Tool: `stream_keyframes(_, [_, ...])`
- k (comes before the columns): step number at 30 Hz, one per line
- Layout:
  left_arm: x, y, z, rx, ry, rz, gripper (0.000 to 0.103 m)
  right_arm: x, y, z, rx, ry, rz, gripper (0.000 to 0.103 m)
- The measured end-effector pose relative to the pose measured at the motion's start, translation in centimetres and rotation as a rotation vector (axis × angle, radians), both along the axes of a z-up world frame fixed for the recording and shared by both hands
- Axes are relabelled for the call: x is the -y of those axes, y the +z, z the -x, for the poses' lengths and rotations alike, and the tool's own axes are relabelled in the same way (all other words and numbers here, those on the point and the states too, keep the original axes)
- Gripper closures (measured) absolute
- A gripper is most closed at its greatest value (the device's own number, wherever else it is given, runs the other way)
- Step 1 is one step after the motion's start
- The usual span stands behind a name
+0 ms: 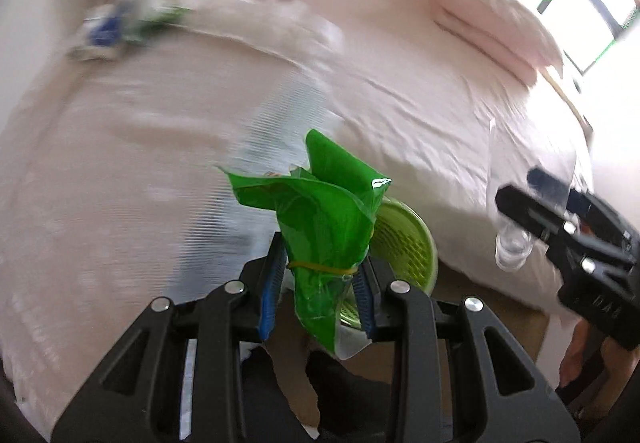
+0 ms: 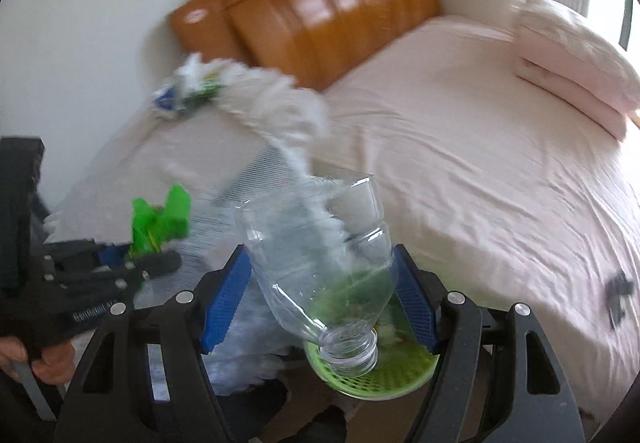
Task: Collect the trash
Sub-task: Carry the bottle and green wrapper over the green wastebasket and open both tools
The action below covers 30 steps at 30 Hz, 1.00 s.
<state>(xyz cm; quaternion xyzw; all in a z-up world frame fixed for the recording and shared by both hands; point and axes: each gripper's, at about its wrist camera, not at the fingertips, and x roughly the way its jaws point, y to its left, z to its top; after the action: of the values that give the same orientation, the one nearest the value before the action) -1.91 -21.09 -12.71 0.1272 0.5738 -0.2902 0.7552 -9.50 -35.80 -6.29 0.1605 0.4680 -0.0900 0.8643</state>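
Observation:
My left gripper (image 1: pixel 320 275) is shut on a crumpled green plastic wrapper (image 1: pixel 324 211) bound with a yellow rubber band. The wrapper (image 2: pixel 160 219) and the left gripper (image 2: pixel 154 261) also show at the left of the right wrist view. My right gripper (image 2: pixel 320 295) is shut on a clear cut plastic bottle (image 2: pixel 316 267), neck pointing toward the camera. That bottle (image 1: pixel 512 239) and the right gripper (image 1: pixel 532 199) appear at the right of the left wrist view. Below both grippers stands a green mesh waste basket (image 2: pixel 384 379), also seen as the basket (image 1: pixel 404 239).
A bed with a pink sheet (image 2: pixel 460 163) fills the background, with a folded quilt (image 2: pixel 572 63) and an orange headboard (image 2: pixel 320 3). More wrappers and white plastic (image 2: pixel 192 87) lie on the bed near the headboard. A small dark object (image 2: pixel 618 295) lies on the sheet at right.

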Motion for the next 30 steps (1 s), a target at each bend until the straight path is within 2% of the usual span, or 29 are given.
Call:
stream_keyframes(3, [3.1, -2.2, 1.3, -0.05, -0.074, -0.031, 0.072, 2.6, -0.9, 2.4, -0.029, -0.071, -0.005, 0.031])
stream_keyframes(6, [5.2, -3.0, 2.4, -0.069, -0.118, -0.04, 0.071, 4.6, -1.8, 4.4, -0.054, -0.122, -0.016, 0.031])
stream_keyframes(7, [5.6, -3.0, 2.7, -0.071, -0.128, -0.035, 0.068, 5.0, -2.0, 4.9, -0.061, -0.131, -0.018, 0.031])
stream_keyframes(10, [6.1, -2.4, 3.5, -0.036, -0.145, -0.035, 0.039, 5.8, -2.8, 6.0, -0.078, -0.153, -0.025, 0.031])
stream_keyframes(11, [6.1, -2.1, 3.6, -0.018, -0.144, -0.035, 0.033, 5.9, -3.0, 6.2, -0.08, -0.154, -0.029, 0.031])
stream_keyframes(15, [5.8, -0.6, 3.7, 0.027, -0.129, -0.019, 0.021, 5.9, -3.9, 6.2, -0.09, -0.149, -0.048, 0.031])
stream_keyframes(18, [4.9, 0.4, 3.5, 0.068, -0.104, -0.015, 0.019, 5.4, -4.8, 5.7, -0.1, -0.129, -0.059, 0.031])
stream_keyframes(20, [4.3, 1.1, 3.3, 0.085, -0.087, -0.008, 0.013, 4.9, -5.6, 5.1, -0.11, -0.116, -0.067, 0.031])
stream_keyframes(23, [3.0, 2.3, 3.1, 0.12, -0.052, 0.002, 0.011, 4.2, -6.9, 4.3, -0.129, -0.103, -0.089, 0.03])
stream_keyframes(24, [2.6, 2.6, 2.9, 0.126, -0.045, 0.004, 0.011, 3.8, -7.5, 4.0, -0.134, -0.098, -0.103, 0.027])
stream_keyframes(26, [1.7, 3.3, 2.6, 0.135, -0.024, 0.009, 0.01, 3.2, -8.2, 3.6, -0.157, -0.094, -0.113, 0.011])
stream_keyframes(30, [-0.7, 4.4, 1.8, 0.155, 0.027, 0.021, 0.01, 1.9, -8.5, 2.8, -0.185, -0.102, -0.086, 0.005])
